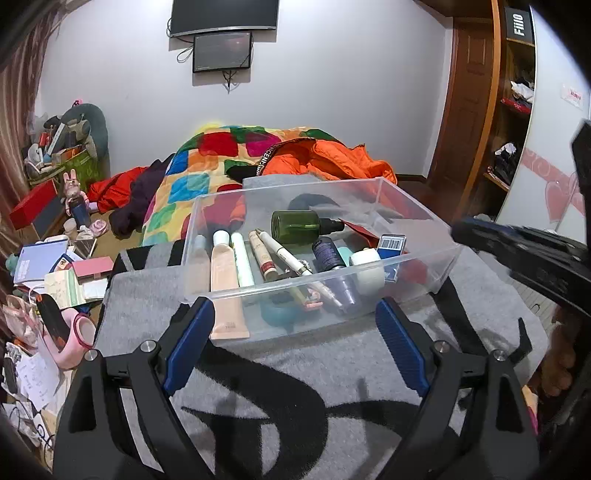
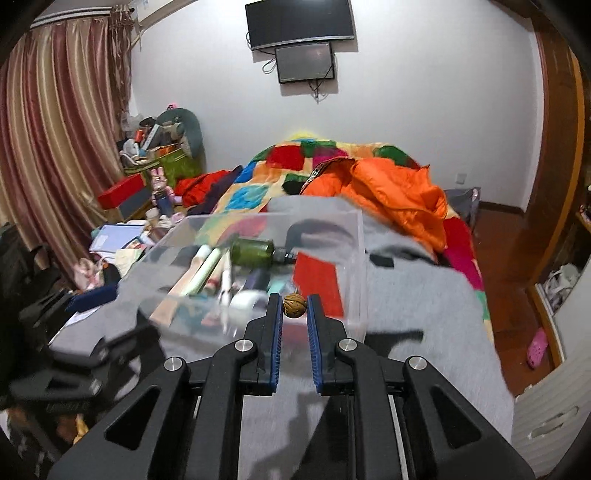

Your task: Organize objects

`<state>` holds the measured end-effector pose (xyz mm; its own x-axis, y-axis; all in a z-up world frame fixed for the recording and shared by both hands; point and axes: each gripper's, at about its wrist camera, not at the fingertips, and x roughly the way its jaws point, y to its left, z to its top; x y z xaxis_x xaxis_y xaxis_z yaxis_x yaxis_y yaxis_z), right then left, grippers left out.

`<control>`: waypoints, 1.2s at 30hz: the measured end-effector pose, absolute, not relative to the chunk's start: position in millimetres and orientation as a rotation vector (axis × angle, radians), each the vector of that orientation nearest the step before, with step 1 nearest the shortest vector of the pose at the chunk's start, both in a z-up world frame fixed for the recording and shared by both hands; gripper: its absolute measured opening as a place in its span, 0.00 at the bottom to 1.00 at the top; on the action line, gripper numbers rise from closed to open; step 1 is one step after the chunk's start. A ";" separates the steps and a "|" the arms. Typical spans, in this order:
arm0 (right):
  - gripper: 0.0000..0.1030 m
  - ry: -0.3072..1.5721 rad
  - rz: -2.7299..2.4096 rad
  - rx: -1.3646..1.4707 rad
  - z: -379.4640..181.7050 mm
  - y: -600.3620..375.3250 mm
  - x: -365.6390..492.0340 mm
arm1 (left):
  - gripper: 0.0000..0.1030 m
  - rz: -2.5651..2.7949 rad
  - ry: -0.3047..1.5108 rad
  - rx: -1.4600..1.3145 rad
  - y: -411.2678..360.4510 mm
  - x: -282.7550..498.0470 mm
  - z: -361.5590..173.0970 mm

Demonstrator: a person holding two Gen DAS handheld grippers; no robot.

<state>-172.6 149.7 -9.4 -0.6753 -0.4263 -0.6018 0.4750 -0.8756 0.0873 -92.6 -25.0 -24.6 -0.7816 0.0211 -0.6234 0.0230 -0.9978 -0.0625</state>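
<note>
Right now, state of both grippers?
Left gripper: open, nothing between the jaws, in front of the clear plastic bin.
Right gripper: shut on a small brown nut-like object, held at the tips.

A home bedroom: quilt-covered bed (image 2: pixel 332 173), curtains (image 2: pixel 55 140), wall television (image 2: pixel 299 22).

Patchwork quilt (image 1: pixel 207 162), orange jacket (image 1: pixel 332 158), two wall screens (image 1: pixel 223 16), striped curtains (image 2: pixel 55 122).

Clear bin (image 1: pixel 424 206) on grey blanket, toiletries inside.
</note>
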 end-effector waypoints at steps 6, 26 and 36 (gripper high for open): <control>0.14 0.170 -2.522 0.917 -18.0 134.4 -186.9 | 0.87 -2.970 0.124 1.014 -25.6 -84.8 -21.3; 0.67 0.129 -2.484 0.750 8.9 155.4 -117.6 | 0.90 -2.979 0.225 0.929 -28.8 -58.8 -3.1; 0.75 0.135 -2.488 0.735 7.5 161.2 -97.8 | 0.92 -2.997 0.204 0.926 -20.4 -45.8 -1.5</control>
